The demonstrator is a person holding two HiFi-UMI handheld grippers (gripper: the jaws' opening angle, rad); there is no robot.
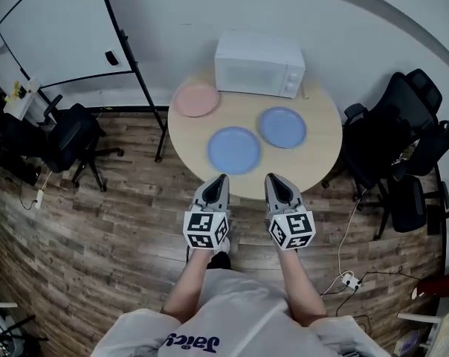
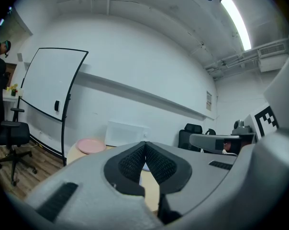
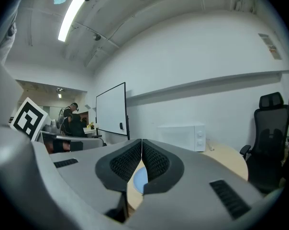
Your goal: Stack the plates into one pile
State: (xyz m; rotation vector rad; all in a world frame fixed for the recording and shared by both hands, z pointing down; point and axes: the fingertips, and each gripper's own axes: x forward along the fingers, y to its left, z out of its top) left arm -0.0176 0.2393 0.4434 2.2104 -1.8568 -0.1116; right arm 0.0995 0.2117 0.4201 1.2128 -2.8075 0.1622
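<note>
Your bench top looks like smooth pale wood. Your left gripper and right gripper are matt grey plastic with ridged black pads.

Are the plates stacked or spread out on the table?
Spread out: the pink plate, near blue plate and far blue plate lie apart on the round table.

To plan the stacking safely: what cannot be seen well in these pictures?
Left gripper view: the left gripper blocks most of the table; only the pink plate shows clearly.
Right gripper view: the right gripper covers all but a sliver of one blue plate.
Head view: microwave controls too small.
</note>
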